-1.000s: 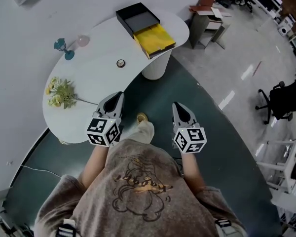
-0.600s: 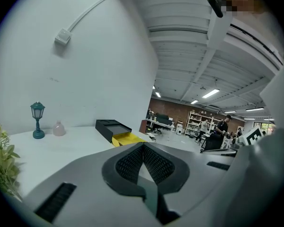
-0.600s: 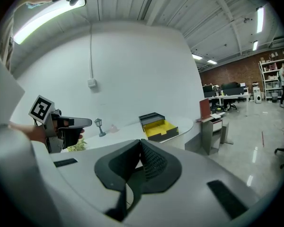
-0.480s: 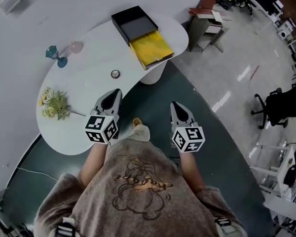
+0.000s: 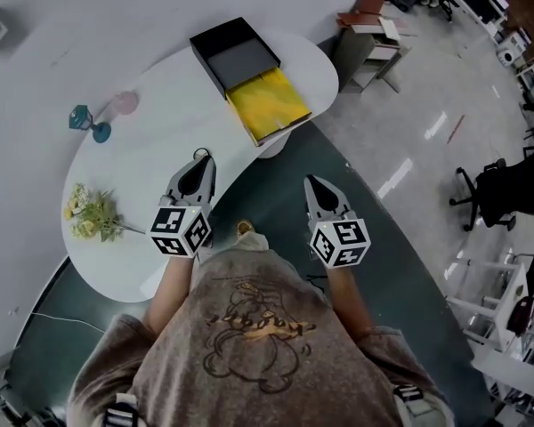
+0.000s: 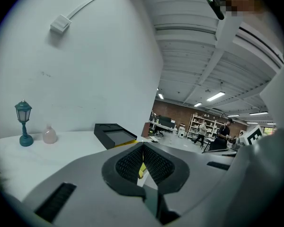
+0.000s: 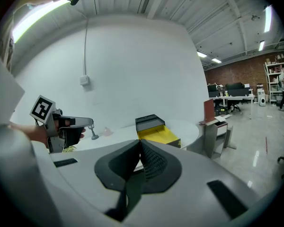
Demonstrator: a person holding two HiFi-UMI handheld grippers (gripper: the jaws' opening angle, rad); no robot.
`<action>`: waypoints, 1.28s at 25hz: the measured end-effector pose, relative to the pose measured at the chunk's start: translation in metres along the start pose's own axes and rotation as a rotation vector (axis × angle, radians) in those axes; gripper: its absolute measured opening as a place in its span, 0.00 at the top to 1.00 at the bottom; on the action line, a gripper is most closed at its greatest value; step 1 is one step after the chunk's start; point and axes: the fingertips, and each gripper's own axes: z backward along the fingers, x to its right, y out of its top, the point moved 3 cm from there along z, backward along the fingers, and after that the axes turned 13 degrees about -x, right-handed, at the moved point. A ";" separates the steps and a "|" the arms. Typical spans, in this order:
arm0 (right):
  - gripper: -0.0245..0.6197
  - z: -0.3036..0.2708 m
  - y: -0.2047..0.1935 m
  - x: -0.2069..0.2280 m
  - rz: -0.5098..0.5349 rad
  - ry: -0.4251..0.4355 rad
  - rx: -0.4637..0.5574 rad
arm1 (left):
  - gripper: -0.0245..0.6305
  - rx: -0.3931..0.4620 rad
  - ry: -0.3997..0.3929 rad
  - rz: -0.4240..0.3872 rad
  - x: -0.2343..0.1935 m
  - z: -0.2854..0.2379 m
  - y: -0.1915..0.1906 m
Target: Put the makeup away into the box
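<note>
- The white curved table [image 5: 151, 140] stood against a pale wall, with a dark green floor [image 5: 276, 194] along its near edge.
- A person in a brown shirt [image 5: 249, 327] stood at the table and held both grippers out in front.
- The box [image 5: 234, 53] lay at the far end of the table. It was black and open, and a yellow tray [image 5: 267, 105] touched its near side.
- The left gripper [image 5: 199, 158] was over the near edge of the table and pointed toward the box. Its jaws were pressed together with nothing between them.
- The right gripper [image 5: 312, 185] was over the green floor, just beside the table. Its jaws were closed too, and empty.
- A bunch of yellow flowers [image 5: 89, 216] lay at the left end of the table.
- A small teal lamp [image 5: 84, 121] and a pink bottle [image 5: 125, 103] stood near the wall, close to each other.
- I could not make out the makeup itself in any view.
</note>
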 end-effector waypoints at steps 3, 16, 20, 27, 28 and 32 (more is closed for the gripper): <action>0.96 -0.019 0.016 0.003 0.011 0.015 -0.008 | 0.93 0.002 0.008 0.015 -0.013 -0.011 0.011; 0.96 -0.070 0.058 0.014 0.048 0.066 -0.020 | 0.93 0.000 0.033 0.037 -0.042 -0.046 0.033; 0.96 -0.077 0.068 0.016 0.062 0.081 -0.022 | 0.93 0.005 0.053 0.047 -0.045 -0.047 0.037; 0.96 -0.093 0.087 0.017 0.108 0.134 -0.034 | 0.93 0.034 0.118 0.072 -0.051 -0.042 0.047; 0.96 -0.096 0.090 0.017 0.115 0.146 -0.035 | 0.93 0.038 0.129 0.077 -0.052 -0.041 0.048; 0.96 -0.107 0.098 0.013 0.140 0.197 -0.042 | 0.93 0.049 0.171 0.097 -0.054 -0.035 0.050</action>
